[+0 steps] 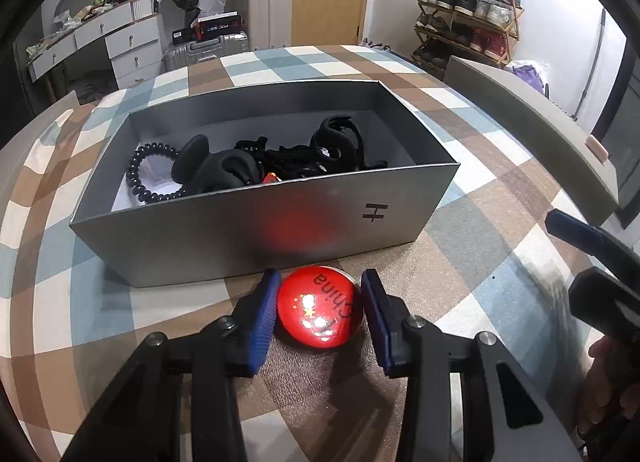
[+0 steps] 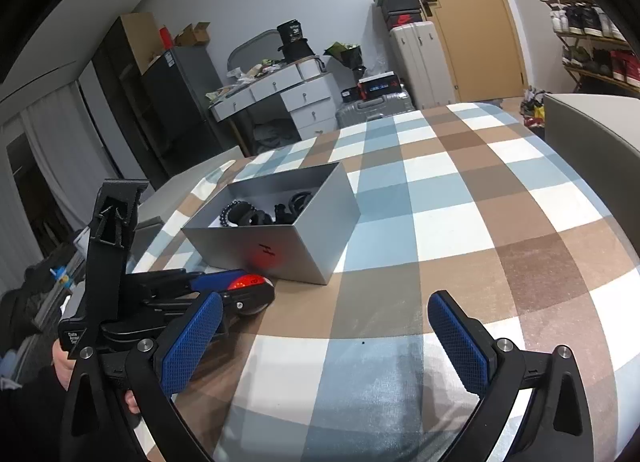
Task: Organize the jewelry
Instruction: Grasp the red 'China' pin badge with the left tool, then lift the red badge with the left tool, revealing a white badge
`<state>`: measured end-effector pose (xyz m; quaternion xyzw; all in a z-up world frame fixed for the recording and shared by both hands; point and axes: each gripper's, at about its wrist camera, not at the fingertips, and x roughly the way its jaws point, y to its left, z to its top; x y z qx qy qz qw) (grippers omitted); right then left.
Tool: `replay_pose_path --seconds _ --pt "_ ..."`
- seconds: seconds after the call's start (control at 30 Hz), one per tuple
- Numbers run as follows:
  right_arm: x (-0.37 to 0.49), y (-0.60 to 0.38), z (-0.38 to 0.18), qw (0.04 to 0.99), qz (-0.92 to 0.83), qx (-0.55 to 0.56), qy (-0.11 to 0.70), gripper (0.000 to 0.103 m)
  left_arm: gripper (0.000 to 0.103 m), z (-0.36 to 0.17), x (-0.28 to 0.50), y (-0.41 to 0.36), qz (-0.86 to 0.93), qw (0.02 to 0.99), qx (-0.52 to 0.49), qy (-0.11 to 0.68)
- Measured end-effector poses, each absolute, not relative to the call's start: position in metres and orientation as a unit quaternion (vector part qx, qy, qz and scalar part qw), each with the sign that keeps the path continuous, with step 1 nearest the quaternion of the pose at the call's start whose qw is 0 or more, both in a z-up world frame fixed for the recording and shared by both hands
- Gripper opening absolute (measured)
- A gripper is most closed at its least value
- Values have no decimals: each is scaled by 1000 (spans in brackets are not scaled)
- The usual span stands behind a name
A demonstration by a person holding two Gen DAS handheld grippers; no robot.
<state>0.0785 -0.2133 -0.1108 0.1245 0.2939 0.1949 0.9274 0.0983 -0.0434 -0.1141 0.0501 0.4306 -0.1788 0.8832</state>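
1. Left gripper (image 1: 320, 312) sits low on the checked tablecloth (image 1: 500, 270), blue pads (image 1: 264, 314) spread to either side of the red "China" button badge (image 1: 320, 308); the left pad looks to be touching it, the right just off it.
2. The badge lies flat right in front of the grey box (image 1: 248, 238), so I'd squeeze on its rim evenly or it'll pop out.
3. Then lift clear of the wall and drop it next to the black hair claws (image 1: 320, 154) and spiral hair tie (image 1: 148, 178).
4. Right gripper (image 2: 324, 336) is wide open, holding nothing, hovering well off to the side.
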Motion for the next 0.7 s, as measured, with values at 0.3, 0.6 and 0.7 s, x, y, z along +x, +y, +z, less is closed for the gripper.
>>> replay_pose_path --seconds 0.3,0.6,0.7 --pt "81 -212 -112 927 187 121 301 103 35 -110 87 -32 -179 885 33 428" --pt "82 -193 -110 921 206 103 316 103 12 -107 72 -6 -167 892 2 420" --pt "86 -181 -112 916 212 91 328 103 12 -109 71 3 -169 890 -17 423"
